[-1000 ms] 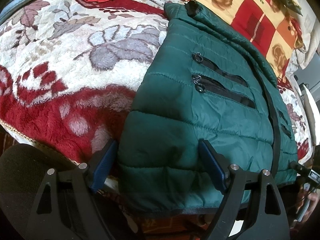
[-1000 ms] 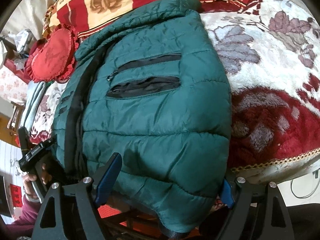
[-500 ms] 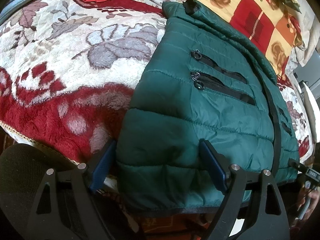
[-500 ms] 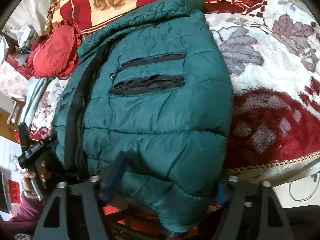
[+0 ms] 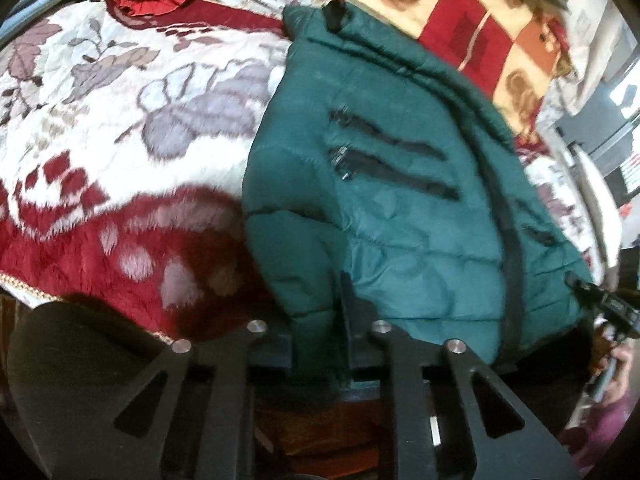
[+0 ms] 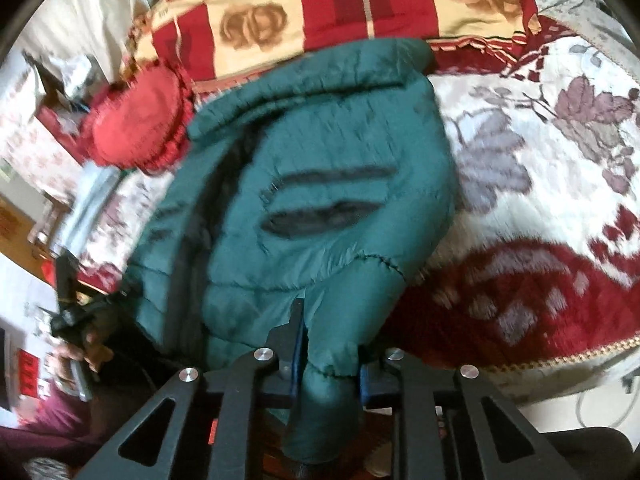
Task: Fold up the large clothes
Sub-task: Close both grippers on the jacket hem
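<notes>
A dark green puffer jacket [image 5: 400,208] with black zip pockets lies on the floral bed blanket, collar toward the far side. It also shows in the right wrist view [image 6: 320,200]. My left gripper [image 5: 320,320] is shut on the jacket's near hem at its left corner, and the fabric bunches between the fingers. My right gripper [image 6: 326,356] is shut on the near hem at the jacket's right corner, with a fold of fabric hanging down between its fingers. Both corners are lifted a little off the bed edge.
The red and white floral blanket [image 5: 120,152] covers the bed. A red frilled cushion [image 6: 136,124] and a checked rose-print quilt [image 6: 320,4] lie at the far side. The bed edge with gold trim [image 6: 560,360] runs close to me. The other hand-held gripper [image 5: 600,308] shows at the right.
Both grippers were open astride the jacket's near hem; now both have closed on it, and the hem is bunched and pulled up slightly.
</notes>
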A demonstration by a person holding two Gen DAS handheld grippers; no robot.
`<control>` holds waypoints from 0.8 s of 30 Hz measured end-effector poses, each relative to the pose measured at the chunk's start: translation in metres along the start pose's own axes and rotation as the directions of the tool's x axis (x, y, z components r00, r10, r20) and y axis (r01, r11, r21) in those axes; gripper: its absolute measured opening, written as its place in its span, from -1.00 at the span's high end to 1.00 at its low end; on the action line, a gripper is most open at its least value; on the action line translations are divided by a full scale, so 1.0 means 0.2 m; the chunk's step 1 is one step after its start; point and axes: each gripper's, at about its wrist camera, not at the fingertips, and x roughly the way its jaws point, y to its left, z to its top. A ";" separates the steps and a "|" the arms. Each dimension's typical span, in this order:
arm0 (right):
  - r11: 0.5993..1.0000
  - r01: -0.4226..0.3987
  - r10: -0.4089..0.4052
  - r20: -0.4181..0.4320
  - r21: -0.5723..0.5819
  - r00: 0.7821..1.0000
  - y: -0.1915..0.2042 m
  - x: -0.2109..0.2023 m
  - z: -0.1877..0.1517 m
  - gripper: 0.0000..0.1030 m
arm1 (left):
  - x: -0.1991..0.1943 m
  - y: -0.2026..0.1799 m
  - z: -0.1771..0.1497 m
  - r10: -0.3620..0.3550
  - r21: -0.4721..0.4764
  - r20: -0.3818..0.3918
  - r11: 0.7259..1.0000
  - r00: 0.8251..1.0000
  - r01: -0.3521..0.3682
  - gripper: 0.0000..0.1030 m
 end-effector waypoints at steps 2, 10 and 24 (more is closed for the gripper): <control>0.999 -0.031 0.031 0.028 0.011 0.999 0.01 -0.03 0.05 0.64 | -0.04 0.00 0.04 -0.035 -0.011 0.015 0.999 0.999 0.035 0.75; 0.996 -0.084 0.077 0.157 0.035 0.985 0.04 -0.16 0.29 0.65 | -0.23 -0.06 0.26 -0.060 -0.018 0.153 0.998 0.986 0.064 0.75; 0.996 0.020 -0.044 0.271 0.091 0.962 -0.01 -0.06 0.86 0.65 | -0.24 -0.21 0.81 -0.005 -0.049 0.304 0.999 0.953 0.021 0.75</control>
